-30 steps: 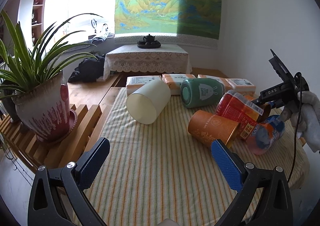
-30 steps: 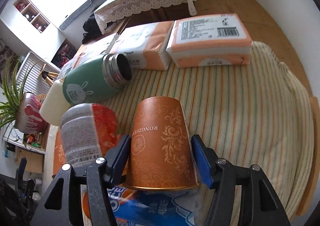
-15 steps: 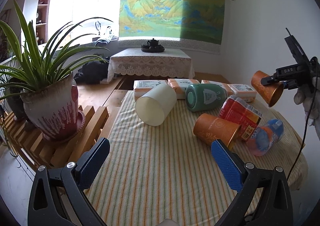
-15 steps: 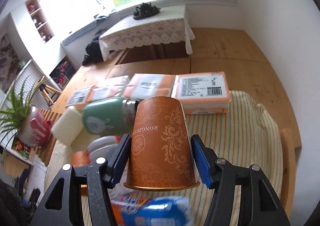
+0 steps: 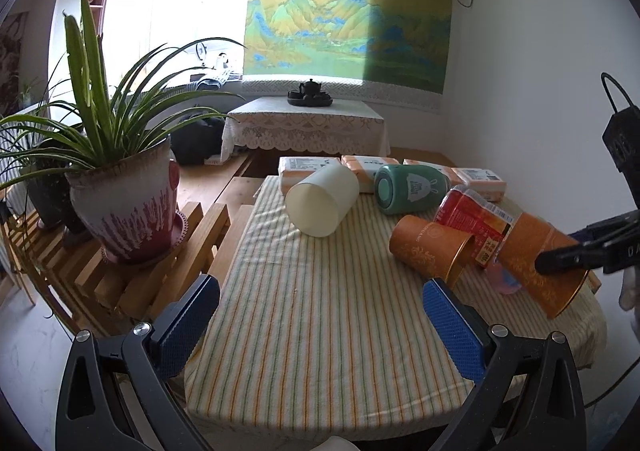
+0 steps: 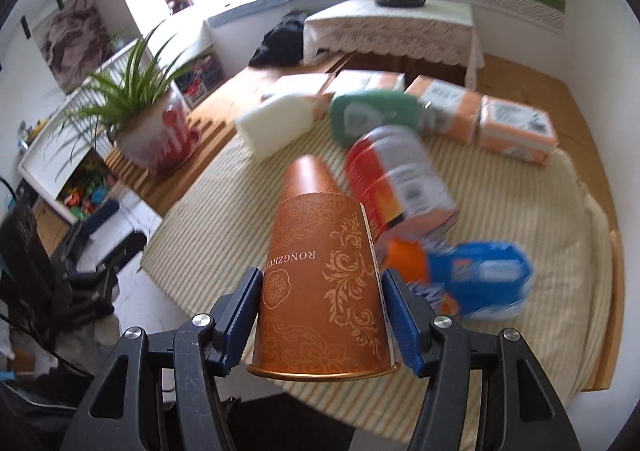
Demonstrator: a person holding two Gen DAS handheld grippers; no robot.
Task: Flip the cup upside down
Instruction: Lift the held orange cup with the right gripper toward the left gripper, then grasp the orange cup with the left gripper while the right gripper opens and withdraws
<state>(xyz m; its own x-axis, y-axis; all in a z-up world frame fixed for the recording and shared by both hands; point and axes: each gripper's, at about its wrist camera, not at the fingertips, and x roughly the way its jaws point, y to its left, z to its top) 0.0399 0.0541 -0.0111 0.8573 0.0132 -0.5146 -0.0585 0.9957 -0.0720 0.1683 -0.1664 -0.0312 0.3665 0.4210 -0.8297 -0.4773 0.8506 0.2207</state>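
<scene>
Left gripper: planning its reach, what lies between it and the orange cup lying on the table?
Only bare striped cloth, in the left wrist view, between left gripper and cup.

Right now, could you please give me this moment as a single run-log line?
right gripper: shut on orange paper cup, tilted above striped cloth | left gripper: open, empty | second orange cup: on its side

striped cloth (image 5: 320, 315) covers the table | white cylinder (image 5: 322, 200) on its side beside green flask (image 5: 412, 189), also lying | tissue packs (image 5: 370, 167) in a row behind them | red-labelled bottle (image 5: 472, 216) lying to the right | potted plant (image 5: 124, 191) on slatted wooden stand (image 5: 160, 251) | teapot (image 5: 310, 88) on lace-covered table (image 5: 306, 123) at the back
</scene>
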